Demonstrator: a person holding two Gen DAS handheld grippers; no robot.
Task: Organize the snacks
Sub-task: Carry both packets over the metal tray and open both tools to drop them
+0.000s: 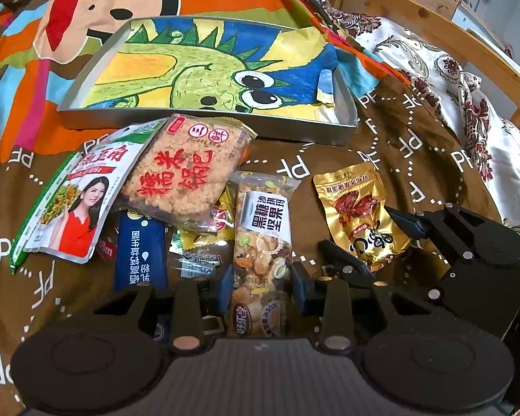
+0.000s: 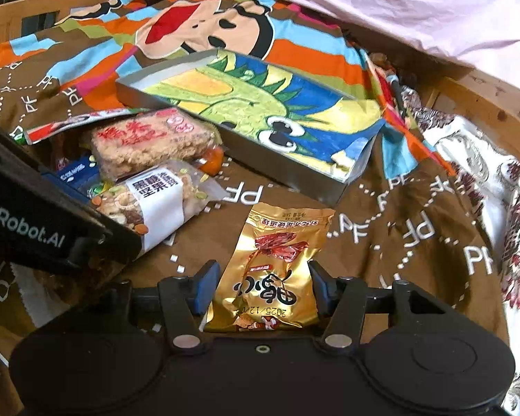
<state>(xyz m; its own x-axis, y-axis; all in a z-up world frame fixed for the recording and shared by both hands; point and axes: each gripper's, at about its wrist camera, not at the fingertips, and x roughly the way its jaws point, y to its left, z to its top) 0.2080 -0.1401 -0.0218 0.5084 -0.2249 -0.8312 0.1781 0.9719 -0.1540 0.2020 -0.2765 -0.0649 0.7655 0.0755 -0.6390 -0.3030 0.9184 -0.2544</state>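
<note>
No snack lies yet in the tray: our left gripper pinches the nut bar between its jaws, our right gripper clasps the gold packet, others wait beside.

Left hand-held gripper clamps nut bar; gold packet beside.

Gold pouch, brown dotted bedspread

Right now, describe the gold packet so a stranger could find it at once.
Start at the shallow grey tray lined with a dinosaur drawing. Just in front of it, on the brown blanket, the gold packet lies alone between the right claw's pads. Shiny gold foil and a red picture distinguish it from the clear-wrapped snacks piled beside it.
</note>
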